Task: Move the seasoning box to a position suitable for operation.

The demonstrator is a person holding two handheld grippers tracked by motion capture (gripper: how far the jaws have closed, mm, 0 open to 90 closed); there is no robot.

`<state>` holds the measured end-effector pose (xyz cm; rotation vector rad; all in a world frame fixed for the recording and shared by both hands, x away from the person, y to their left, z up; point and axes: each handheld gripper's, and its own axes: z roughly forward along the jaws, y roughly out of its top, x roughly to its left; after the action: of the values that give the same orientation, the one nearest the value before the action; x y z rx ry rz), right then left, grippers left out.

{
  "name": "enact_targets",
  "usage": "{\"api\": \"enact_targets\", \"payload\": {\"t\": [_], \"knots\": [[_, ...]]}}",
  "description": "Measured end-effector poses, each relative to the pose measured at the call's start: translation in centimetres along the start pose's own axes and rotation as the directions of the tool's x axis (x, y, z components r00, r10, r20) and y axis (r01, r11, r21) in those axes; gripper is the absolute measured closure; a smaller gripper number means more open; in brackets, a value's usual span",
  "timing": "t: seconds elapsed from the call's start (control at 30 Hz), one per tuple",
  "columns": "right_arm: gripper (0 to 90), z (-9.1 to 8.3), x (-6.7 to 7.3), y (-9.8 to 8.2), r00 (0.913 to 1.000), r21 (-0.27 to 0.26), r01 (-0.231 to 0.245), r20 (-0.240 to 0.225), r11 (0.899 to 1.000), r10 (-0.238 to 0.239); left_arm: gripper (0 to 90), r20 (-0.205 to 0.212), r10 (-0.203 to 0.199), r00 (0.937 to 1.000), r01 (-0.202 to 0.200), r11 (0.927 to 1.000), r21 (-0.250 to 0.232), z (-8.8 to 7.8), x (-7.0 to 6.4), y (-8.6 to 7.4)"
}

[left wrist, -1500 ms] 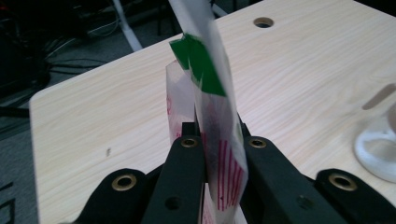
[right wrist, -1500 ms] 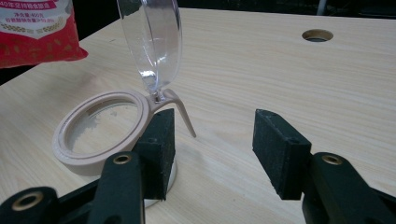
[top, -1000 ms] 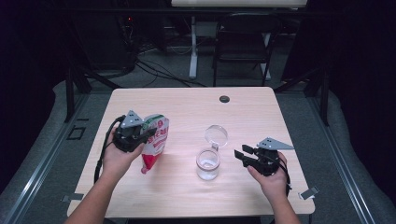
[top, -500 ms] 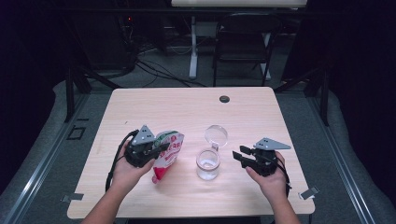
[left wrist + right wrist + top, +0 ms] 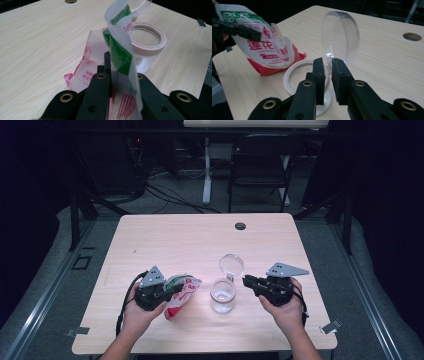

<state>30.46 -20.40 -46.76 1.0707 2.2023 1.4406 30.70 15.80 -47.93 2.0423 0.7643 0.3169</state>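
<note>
High view | left claw [image 5: 172, 292] clamps snack bag [image 5: 181, 292] | right claw [image 5: 248, 281], closing, empty, beside jar [image 5: 222, 296]

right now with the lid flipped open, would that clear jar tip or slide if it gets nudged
The jar is probably light: its clear walls show nothing inside. Its hinged lid stands up to one side, so a push there could tip it. The smooth wooden table likely lets it slide. The right claw has just been closing near the hinge.
</note>
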Motion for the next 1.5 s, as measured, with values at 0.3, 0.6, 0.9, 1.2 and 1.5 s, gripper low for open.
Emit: {"api": "enact_targets", "payload": {"t": [0.3,0.6,0.9,1.2,1.5], "knots": [[77.0,3.0,2.7,1.4,0.9891,0.046,0.099,-0.114,0.994,-0.093,90.0,0.025,0.002,0.9997,-0.002,0.9999,-0.012,0.9,-0.9,-0.3],[76.7,5.5,4.7,2.1,0.9694,0.061,0.148,-0.207,0.987,-0.133,90.0,0.032,0.006,0.9995,-0.004,0.9994,-0.034,1.5,-1.3,-0.7],[76.6,7.2,5.7,2.3,0.9609,0.084,0.176,-0.231,0.981,-0.153,90.0,0.034,0.008,0.9994,-0.006,0.9993,-0.036,1.6,-1.5,-0.8],[78.6,8.7,6.1,2.3,0.9598,0.126,0.203,-0.221,0.971,-0.172,89.7,0.035,0.005,0.9994,-0.004,0.9993,-0.037,1.5,-1.5,-0.8],[88.2,9.2,6.2,2.3,0.9560,0.153,0.215,-0.235,0.965,-0.175,81.6,0.030,-0.010,0.9995,0.012,0.9989,-0.044,1.3,-1.6,-1.4]]}}
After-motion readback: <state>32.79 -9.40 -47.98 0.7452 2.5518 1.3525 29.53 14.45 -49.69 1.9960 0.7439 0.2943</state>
